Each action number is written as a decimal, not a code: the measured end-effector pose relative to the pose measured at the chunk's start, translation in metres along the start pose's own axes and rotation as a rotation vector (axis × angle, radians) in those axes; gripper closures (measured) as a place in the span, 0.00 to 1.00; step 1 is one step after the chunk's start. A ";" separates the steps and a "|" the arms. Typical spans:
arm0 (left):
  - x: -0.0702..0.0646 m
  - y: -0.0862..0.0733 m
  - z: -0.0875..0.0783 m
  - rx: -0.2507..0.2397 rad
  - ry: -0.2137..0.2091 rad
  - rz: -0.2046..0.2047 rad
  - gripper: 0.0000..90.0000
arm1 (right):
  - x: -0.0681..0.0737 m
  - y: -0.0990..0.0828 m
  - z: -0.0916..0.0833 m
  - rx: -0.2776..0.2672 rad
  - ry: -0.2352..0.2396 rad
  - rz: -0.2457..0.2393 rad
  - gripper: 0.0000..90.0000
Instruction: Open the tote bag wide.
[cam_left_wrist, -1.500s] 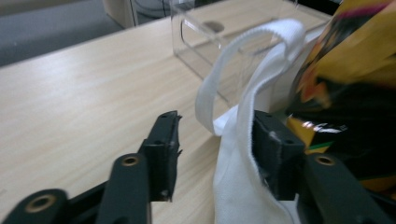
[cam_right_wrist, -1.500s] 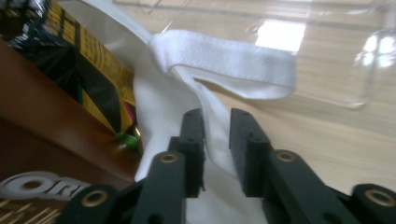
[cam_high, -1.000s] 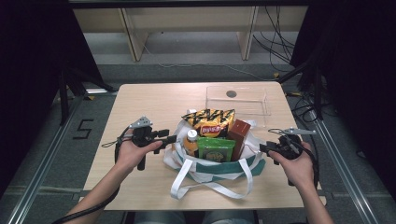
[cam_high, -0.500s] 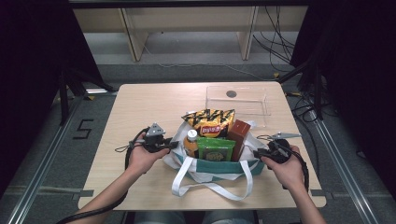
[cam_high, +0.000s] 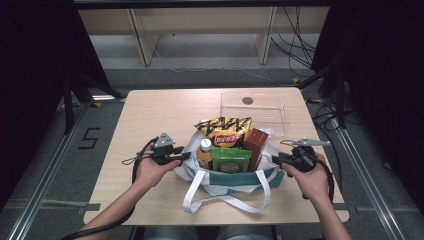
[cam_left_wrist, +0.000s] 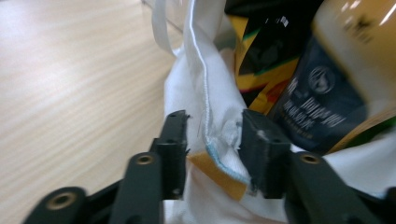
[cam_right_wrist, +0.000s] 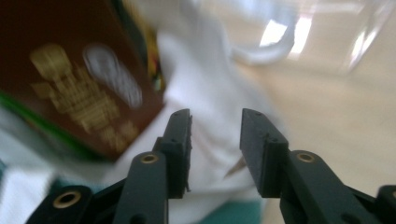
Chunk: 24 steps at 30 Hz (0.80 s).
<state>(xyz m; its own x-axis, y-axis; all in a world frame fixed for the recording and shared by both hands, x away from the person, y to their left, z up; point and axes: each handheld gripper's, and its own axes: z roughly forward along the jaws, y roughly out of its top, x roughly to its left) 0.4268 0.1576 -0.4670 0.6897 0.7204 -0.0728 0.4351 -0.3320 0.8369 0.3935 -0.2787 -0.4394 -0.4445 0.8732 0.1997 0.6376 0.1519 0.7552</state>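
Observation:
A white tote bag (cam_high: 227, 182) with a teal band stands at the table's near middle. It holds a yellow chips bag (cam_high: 225, 131), a bottle (cam_high: 204, 152), a green packet (cam_high: 231, 160) and a brown box (cam_high: 256, 145). My left gripper (cam_high: 185, 156) is at the bag's left rim. In the left gripper view the white hem (cam_left_wrist: 198, 70) runs between the jaws of that gripper (cam_left_wrist: 212, 126), which have just been opening and do not pinch it. My right gripper (cam_high: 276, 159) is at the right rim. Its jaws (cam_right_wrist: 215, 123) have also just opened, with white cloth (cam_right_wrist: 205, 70) beyond them and the brown box (cam_right_wrist: 70, 70) to their left.
A clear plastic container (cam_high: 255, 107) sits at the table's far right, behind the bag. The bag's white handles (cam_high: 227, 200) loop toward the near edge. Bare wooden tabletop (cam_high: 160, 115) lies left of and behind the bag.
Both hands have edged inward to the bag's two rims. The bag's handles have shifted a little.

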 end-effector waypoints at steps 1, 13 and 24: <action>0.000 0.000 0.000 0.000 0.000 0.000 0.61 | 0.000 0.000 0.000 0.000 0.000 0.000 0.69; -0.003 -0.010 -0.045 -0.063 0.040 0.023 0.45 | 0.018 0.072 -0.020 -0.212 0.025 0.011 0.55; -0.001 -0.024 -0.050 -0.095 0.052 0.036 0.43 | 0.040 0.101 -0.001 -0.184 0.094 -0.019 0.54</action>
<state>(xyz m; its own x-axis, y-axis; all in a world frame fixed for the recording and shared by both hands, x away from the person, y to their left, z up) 0.3866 0.1948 -0.4595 0.6718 0.7406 -0.0150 0.3517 -0.3012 0.8863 0.4399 -0.2291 -0.3544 -0.5175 0.8226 0.2355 0.5071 0.0732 0.8587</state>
